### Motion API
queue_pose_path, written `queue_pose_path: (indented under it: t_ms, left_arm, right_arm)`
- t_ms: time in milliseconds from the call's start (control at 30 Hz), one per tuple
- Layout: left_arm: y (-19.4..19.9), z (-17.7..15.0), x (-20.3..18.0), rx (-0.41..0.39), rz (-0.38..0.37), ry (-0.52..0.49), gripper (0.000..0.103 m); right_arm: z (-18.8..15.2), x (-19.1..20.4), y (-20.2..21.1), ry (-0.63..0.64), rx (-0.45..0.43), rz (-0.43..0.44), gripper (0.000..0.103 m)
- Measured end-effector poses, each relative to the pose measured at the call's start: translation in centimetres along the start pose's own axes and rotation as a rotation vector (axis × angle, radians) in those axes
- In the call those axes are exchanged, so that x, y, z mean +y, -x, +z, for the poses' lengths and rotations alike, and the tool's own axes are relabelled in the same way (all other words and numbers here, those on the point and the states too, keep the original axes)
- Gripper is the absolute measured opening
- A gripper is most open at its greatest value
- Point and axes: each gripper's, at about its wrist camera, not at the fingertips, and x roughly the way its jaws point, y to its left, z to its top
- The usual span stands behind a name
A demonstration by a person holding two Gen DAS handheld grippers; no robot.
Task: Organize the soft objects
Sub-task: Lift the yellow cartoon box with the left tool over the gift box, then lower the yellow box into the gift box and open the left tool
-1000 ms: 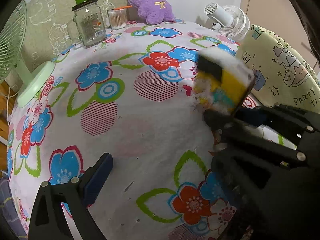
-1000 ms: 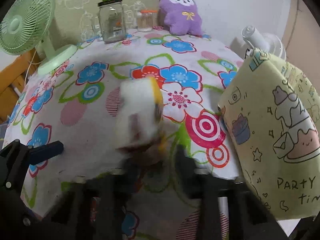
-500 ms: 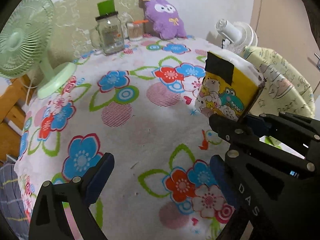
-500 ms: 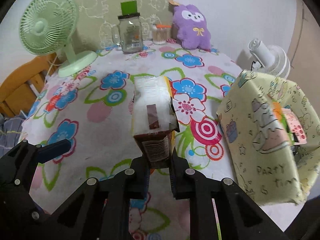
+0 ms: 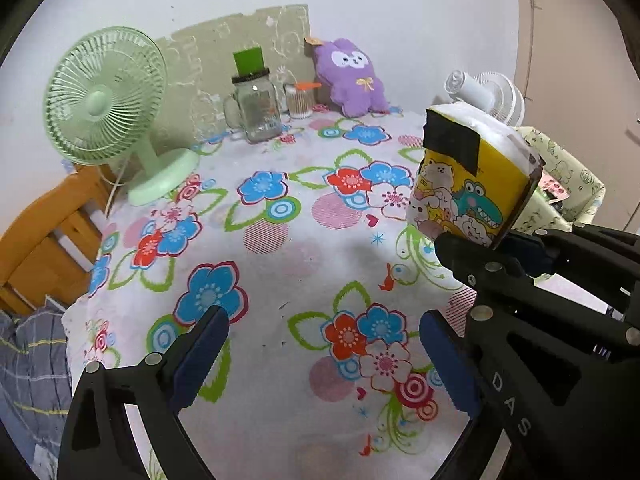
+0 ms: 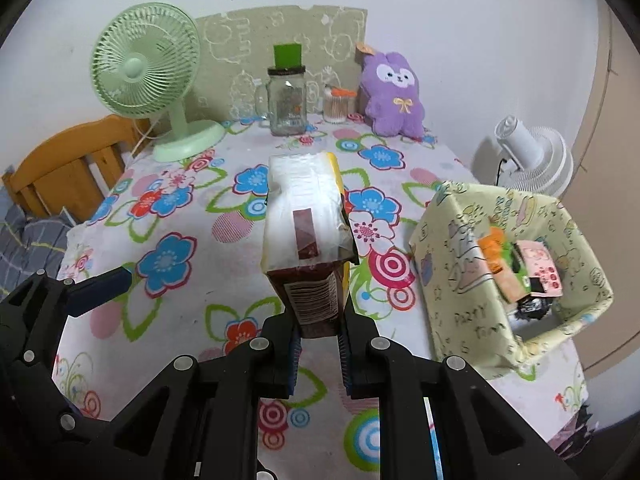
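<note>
My right gripper (image 6: 318, 340) is shut on the near end of a yellow tissue pack (image 6: 308, 236) with cartoon animals and a clear top. The pack hangs above the flowered tablecloth (image 6: 180, 208), just left of a pale yellow fabric basket (image 6: 460, 280) that holds several small packs. In the left wrist view the same pack (image 5: 468, 188) shows at the right, clamped by the right gripper (image 5: 496, 246), with the basket (image 5: 560, 168) behind it. My left gripper (image 5: 320, 352) stands open over the cloth with nothing between its fingers. A purple plush toy (image 6: 394, 92) sits at the back of the table.
At the back left stands a green desk fan (image 6: 148, 68). A glass jar (image 6: 286, 104) with a green card and a cotton-swab pot (image 6: 336, 106) stand beside the plush. A white fan (image 6: 528, 152) is behind the basket. A wooden chair (image 6: 68, 168) stands off the left edge.
Both grippers have risen and pulled back from the table, so more wall shows. The tissue pack went up with the right gripper and is now sharp, not blurred.
</note>
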Motion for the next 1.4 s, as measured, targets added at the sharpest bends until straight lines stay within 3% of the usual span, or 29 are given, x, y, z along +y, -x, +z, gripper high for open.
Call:
queue_pose_path:
  t_ms: [367,767,1033,1400]
  left_arm:
    - [3.8,-0.3,-2.6,-0.062,0.032,0.029,0.097]
    - [6.3,1.6,-7.3,-0.130,0.036,0.075,0.098]
    - [5.8,3.8,-10.9,-0.158,0.014,0.074,0.098]
    - [3.2,6.3,-14.2,-0.155,-0.009,0.065,0.099]
  right_arm:
    - [-0.8,-1.9,4.5,0.032,-0.073,0.005,0.019]
    - [-0.7,-7.3,7.6,0.017,-0.138,0.077,0.019]
    - [0.3,-11.4,8.3,0.024,-0.182,0.048,0.019]
    - [1.7,-16.0,6.4,0.017,-0.170,0.020,0.019]
